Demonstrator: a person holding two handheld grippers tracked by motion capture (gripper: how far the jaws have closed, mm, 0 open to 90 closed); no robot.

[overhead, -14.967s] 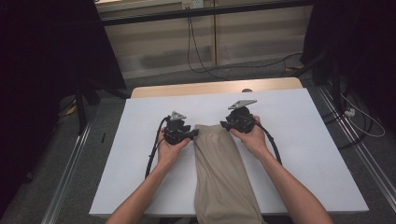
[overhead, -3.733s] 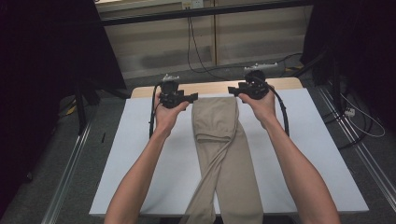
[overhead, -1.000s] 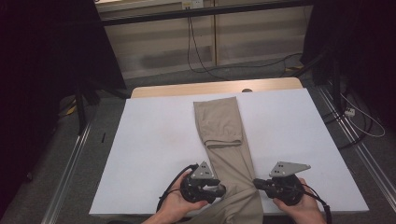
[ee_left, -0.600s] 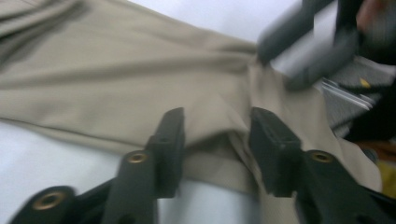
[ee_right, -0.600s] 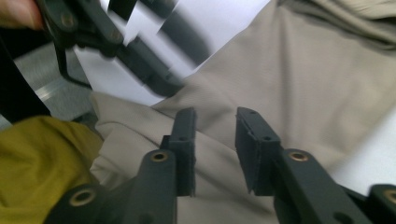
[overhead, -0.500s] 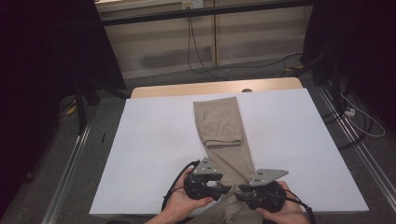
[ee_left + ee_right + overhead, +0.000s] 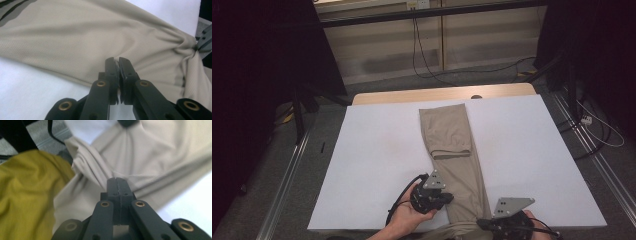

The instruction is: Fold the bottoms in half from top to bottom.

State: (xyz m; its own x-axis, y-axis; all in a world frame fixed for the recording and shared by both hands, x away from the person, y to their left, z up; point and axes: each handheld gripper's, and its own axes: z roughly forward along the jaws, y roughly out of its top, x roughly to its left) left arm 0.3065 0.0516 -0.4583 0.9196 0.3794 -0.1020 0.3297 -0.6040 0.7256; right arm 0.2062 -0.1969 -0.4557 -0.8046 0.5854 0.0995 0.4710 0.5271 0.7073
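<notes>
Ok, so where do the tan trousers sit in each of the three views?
High view: the tan trousers run down the middle of the white table to its near edge.
Left gripper view: the tan trousers span the upper frame, bunched at right.
Right gripper view: the tan trousers cover centre and upper right.
Shared landmark: the white table.

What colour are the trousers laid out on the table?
Plain khaki beige trousers, with a fine woven texture; clearest in the high view.
</notes>
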